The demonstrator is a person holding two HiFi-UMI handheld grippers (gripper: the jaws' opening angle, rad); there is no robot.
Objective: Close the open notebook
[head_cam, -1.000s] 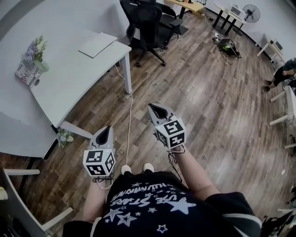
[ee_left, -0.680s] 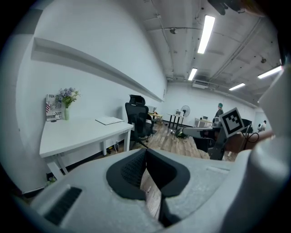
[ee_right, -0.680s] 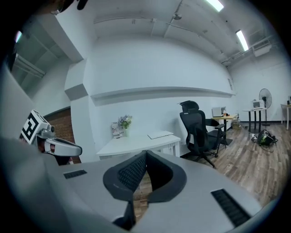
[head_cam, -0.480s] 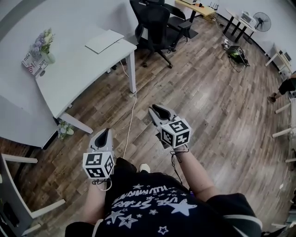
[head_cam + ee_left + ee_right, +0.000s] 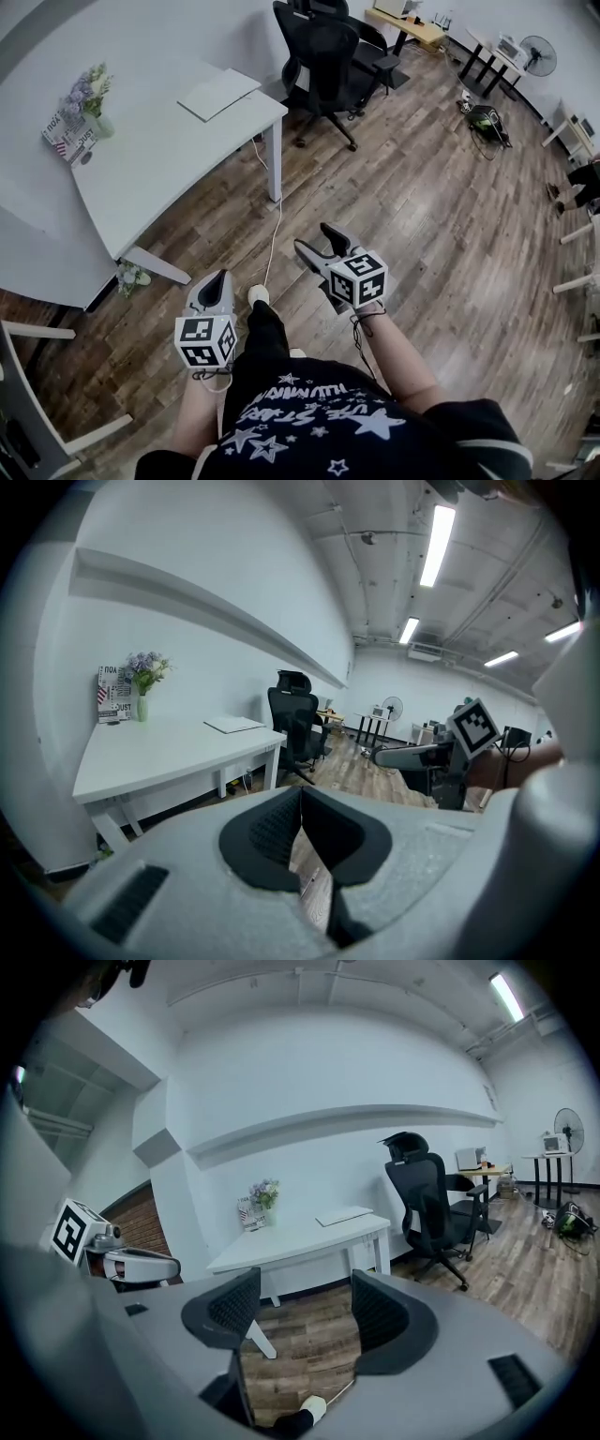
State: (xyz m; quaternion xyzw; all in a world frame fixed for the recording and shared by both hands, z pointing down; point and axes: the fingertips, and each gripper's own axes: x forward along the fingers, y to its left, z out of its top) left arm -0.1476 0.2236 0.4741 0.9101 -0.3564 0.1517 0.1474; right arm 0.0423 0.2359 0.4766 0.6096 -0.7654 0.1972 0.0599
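A flat white notebook [image 5: 218,94] lies near the far right corner of the white table [image 5: 169,159]; from here I cannot tell whether it lies open. It also shows small in the left gripper view, notebook [image 5: 235,725], and the right gripper view, notebook [image 5: 344,1215]. Both grippers hang over the wooden floor, well short of the table. My left gripper [image 5: 218,278] has its pads together, with nothing in it [image 5: 298,794]. My right gripper [image 5: 317,238] is opening, its jaws wide apart with only floor between them [image 5: 305,1302].
A black office chair [image 5: 328,56] stands just right of the table. A flower vase [image 5: 91,98] and a printed card [image 5: 67,141] sit at the table's far left. A white cable [image 5: 272,234] runs across the floor. More tables and a fan [image 5: 537,56] stand further back.
The right gripper's jaws have gone from shut to wide apart. Both grippers have sunk a little. The person has stepped forward, one foot now showing between the grippers.
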